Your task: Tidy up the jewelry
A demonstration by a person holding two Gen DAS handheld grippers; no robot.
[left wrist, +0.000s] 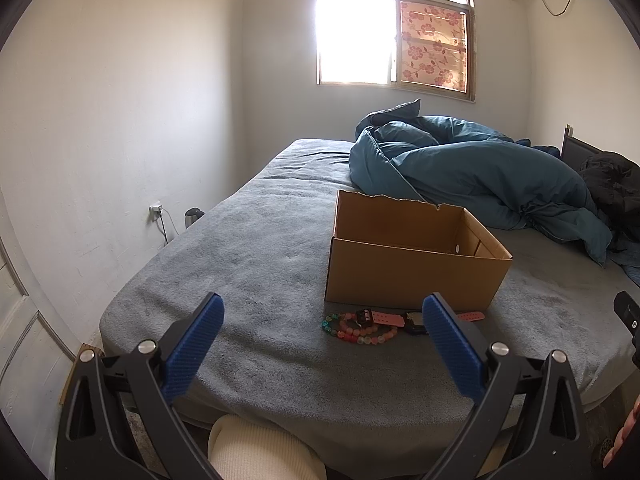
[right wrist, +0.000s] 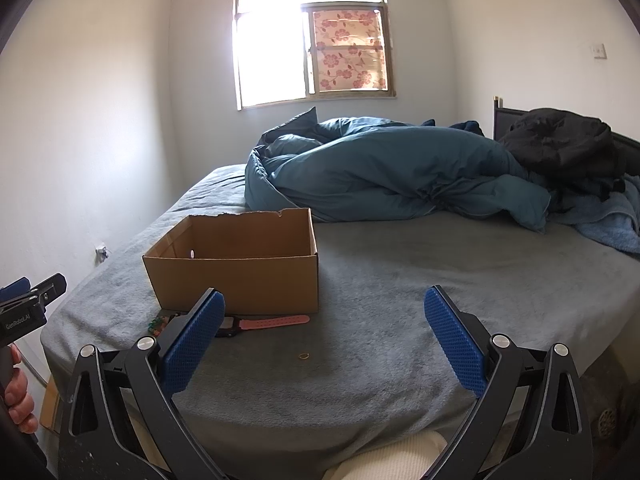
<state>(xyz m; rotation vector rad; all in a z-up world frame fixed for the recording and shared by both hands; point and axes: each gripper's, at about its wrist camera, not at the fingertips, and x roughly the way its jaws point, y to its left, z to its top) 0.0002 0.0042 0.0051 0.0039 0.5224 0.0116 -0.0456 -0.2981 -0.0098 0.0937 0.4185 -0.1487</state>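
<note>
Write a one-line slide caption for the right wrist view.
Open right gripper above a small ring on the bed, near a cardboard box and pink watch.

We get daylight from the window (left wrist: 394,28) – its left pane is blown out to pure white, haloing onto the wall (left wrist: 120,120). The room is evenly bright and shadows on the bed (right wrist: 400,300) are soft. Both views show heavy fisheye bending and black vignetted corners – focus is sharp, no motion blur.

bed (right wrist: 400,300) right of box (right wrist: 240,276): bare | behind: duvet (right wrist: 380,176) blocks
</note>
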